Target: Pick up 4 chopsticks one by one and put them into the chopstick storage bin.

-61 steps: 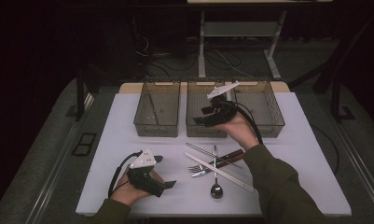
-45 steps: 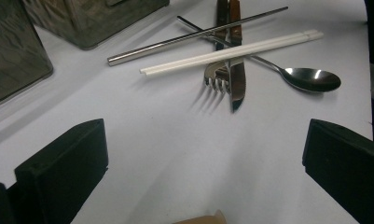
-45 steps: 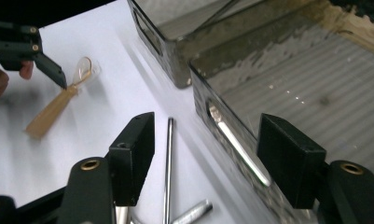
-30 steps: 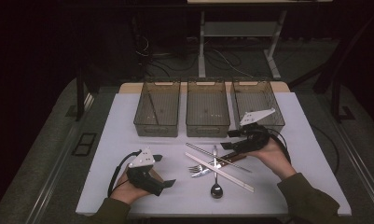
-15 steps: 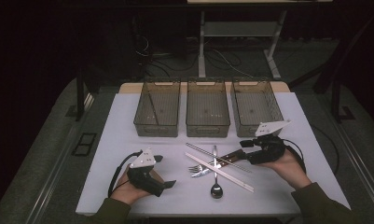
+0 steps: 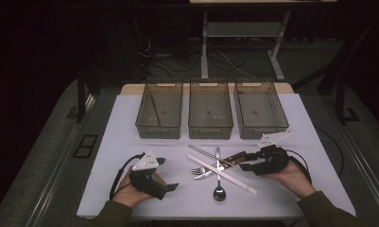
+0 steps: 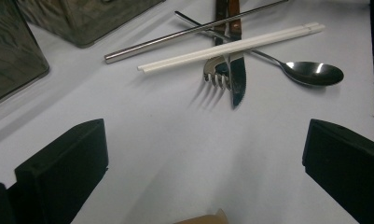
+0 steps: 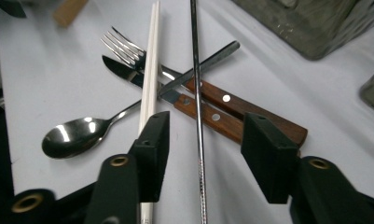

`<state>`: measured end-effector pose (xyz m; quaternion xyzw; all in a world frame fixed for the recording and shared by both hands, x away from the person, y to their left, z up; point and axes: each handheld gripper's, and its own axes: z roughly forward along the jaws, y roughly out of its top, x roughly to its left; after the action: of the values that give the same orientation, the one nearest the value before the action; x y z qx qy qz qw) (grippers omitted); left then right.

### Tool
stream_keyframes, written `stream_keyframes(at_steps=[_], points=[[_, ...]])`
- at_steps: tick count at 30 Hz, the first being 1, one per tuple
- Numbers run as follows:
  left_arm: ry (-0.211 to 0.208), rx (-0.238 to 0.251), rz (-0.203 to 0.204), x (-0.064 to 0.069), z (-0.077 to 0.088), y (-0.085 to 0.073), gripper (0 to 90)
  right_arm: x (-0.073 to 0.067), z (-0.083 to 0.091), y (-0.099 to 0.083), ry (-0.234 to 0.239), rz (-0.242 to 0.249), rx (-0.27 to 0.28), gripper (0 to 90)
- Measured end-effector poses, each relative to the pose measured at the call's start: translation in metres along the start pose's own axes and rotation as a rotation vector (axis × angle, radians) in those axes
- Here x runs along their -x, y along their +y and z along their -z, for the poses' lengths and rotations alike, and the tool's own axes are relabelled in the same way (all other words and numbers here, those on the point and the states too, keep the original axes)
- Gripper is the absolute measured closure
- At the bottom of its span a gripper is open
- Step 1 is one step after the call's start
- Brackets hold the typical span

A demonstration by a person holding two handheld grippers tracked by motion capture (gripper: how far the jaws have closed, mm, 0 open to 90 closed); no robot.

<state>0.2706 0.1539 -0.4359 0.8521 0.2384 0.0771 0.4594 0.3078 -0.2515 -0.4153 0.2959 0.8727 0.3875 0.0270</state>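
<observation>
A white tabletop (image 6: 130, 118) stands in a dark room, lit from above so that it is the brightest surface there – everything around it falls into shadow. The floor (image 6: 50, 165) is grey carpet, dim at both sides of the tabletop. Behind it stands a pale metal frame with two legs and a crossbar (image 6: 244, 29), and black cables (image 6: 151, 52) lie tangled on the floor near it. The back of the room is almost black
</observation>
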Motion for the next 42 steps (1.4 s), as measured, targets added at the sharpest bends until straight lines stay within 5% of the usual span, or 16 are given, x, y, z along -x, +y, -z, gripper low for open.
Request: stream_keyframes(at_steps=[21,42], points=[[-0.003,-0.006,-0.004,0.000,-0.001,0.000,0.0,-0.003,-0.028,0.000,-0.010,0.056,-0.121,70.4],[-0.003,-0.006,-0.004,0.000,-0.001,0.000,0.0,-0.005,-0.038,0.001,-0.040,0.100,-0.142,77.6]])
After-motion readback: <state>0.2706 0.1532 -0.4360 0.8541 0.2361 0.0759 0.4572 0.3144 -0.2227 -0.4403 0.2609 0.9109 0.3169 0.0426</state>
